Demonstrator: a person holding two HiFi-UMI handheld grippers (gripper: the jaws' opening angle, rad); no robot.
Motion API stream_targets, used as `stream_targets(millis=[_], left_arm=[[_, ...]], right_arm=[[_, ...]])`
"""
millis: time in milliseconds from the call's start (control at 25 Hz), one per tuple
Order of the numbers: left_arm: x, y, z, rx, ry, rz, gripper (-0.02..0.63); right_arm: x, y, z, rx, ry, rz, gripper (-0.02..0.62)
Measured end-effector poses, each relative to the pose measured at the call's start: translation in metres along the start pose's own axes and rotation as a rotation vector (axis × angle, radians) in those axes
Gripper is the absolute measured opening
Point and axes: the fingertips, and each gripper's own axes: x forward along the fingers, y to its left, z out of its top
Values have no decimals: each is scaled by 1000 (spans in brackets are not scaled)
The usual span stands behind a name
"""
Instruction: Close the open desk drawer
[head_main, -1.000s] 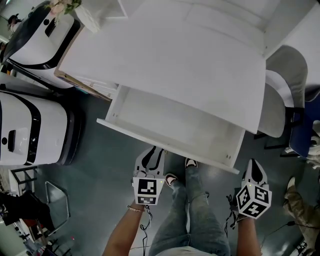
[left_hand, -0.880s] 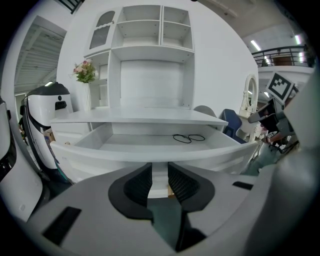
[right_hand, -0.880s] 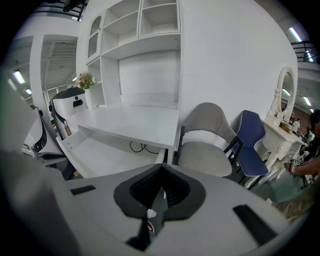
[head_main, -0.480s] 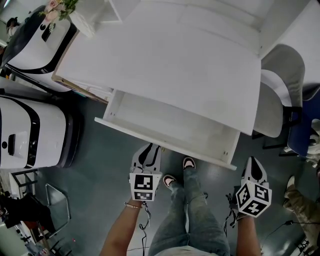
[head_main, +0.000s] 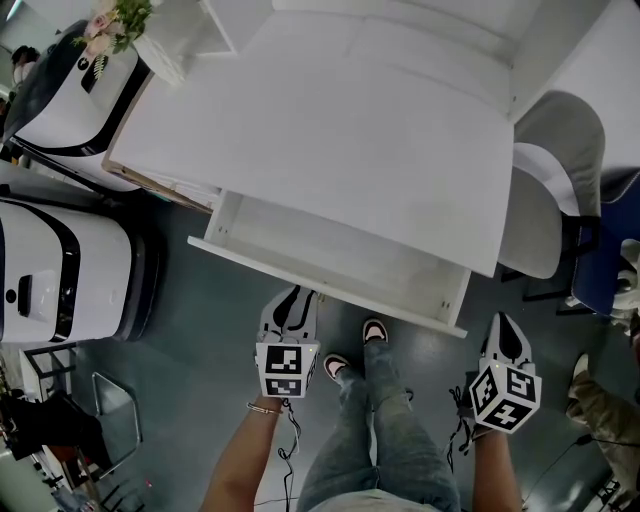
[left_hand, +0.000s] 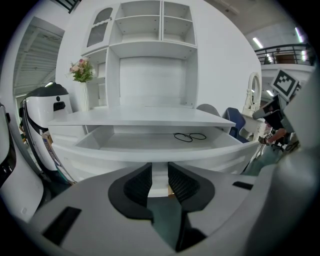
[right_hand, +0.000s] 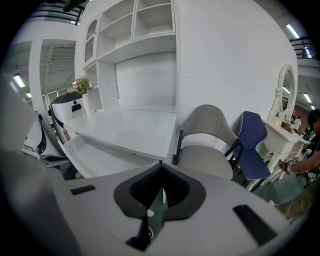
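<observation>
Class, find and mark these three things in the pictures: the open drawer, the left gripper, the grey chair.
open drawer (head_main: 340, 255), head view, on its bare floor.
left gripper (left_hand: 159, 175), left gripper view, midway between its fingertips.
grey chair (head_main: 530, 225), head view, on the seat.

To your right, a grey chair (head_main: 555, 200) stands just beside a blue chair (head_main: 605, 255), with an oval mirror (right_hand: 284, 95) past them. On your left are a white machine (head_main: 60, 265) with black trim, a second machine (head_main: 75, 85) beyond it, and pink flowers (head_main: 112, 18) nearby.
</observation>
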Motion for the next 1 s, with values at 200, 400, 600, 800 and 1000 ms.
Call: stream_targets(millis=[200,400,600,800,1000], left_arm=[[6,1,3,-3,1,16,112],[12,0,7,-20,4,22,112],[17,0,10,-31,12,28,110],[25,-1,16,-34,10,35,110],[33,1,21,-36,13,38,110]], right_arm=[[3,-6,7,0,-8,4,8],[6,-13,13,2,-14,8,8],[9,-22,16,2,-8,4,8],[12,-30,21,-2,-6,3,8],[17,-34,26,-3,0,1,8]])
